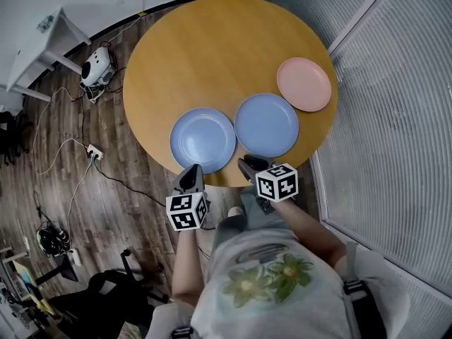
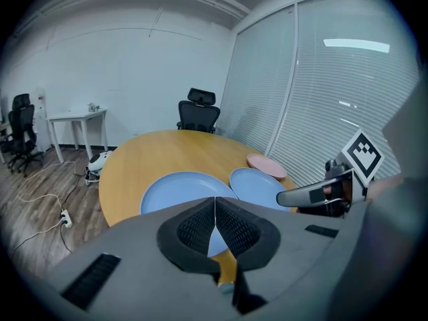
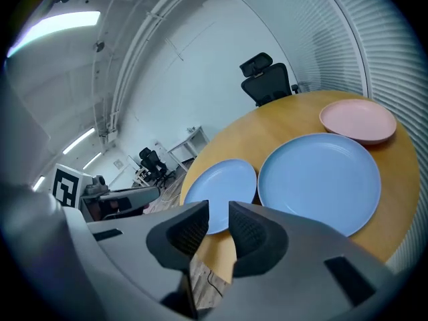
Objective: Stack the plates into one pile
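Observation:
Three plates lie side by side on the round wooden table (image 1: 212, 48): a blue plate (image 1: 203, 138) at the near edge, a second blue plate (image 1: 266, 124) to its right, and a pink plate (image 1: 304, 83) further right. My left gripper (image 1: 192, 175) hovers just off the table's near edge, in front of the first blue plate (image 2: 175, 187), with its pads pressed together and nothing in them. My right gripper (image 1: 247, 167) hangs before the second blue plate (image 3: 319, 179); its pads stand slightly apart with nothing between them (image 3: 219, 209). The pink plate (image 3: 358, 121) lies beyond.
A glass wall with blinds (image 1: 381, 104) runs close along the table's right side. A black office chair (image 2: 198, 112) stands at the far side. On the left are a white desk (image 1: 42, 48) and, on the wooden floor, cables and a white device (image 1: 95, 69).

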Motion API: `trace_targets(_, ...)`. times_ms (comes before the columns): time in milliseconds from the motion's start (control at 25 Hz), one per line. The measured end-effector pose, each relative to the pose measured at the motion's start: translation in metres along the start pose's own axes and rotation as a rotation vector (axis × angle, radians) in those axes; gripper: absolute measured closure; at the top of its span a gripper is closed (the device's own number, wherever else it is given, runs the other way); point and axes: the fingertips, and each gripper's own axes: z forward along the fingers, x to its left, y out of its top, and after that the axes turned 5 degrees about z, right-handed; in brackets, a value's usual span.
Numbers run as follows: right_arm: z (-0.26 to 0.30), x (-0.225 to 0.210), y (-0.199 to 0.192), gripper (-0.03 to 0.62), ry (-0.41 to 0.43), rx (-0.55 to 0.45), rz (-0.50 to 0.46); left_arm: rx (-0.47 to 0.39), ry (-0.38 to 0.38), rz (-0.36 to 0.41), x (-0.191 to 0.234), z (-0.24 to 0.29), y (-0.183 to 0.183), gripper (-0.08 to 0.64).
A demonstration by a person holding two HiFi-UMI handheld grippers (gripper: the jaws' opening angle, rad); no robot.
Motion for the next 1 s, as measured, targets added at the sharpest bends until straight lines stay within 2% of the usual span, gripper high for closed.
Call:
trace_targets(200,0.023,-0.012,-0.009,0.499,0.004,0.038,0.05,0.024,0.084,-0.046,0.028,0.01,-0.014,0.541)
trace_targets(440,0.047,-0.022,-0.014,0.483,-0.011,0.067,0.087,0.056,0.142,-0.175,0.057,0.021,-0.032,0.537)
trace_targets(640,0.061,-0.032,-0.014,0.467,-0.034,0.096,0.114,0.124,0.161,-0.217,0.069,0.034,-0.048,0.435)
trace_targets(1000,0.095,-0.057,-0.029,0.456,-0.07,0.16,0.185,0.225,0.252,-0.251,0.098,0.06,-0.084,0.378)
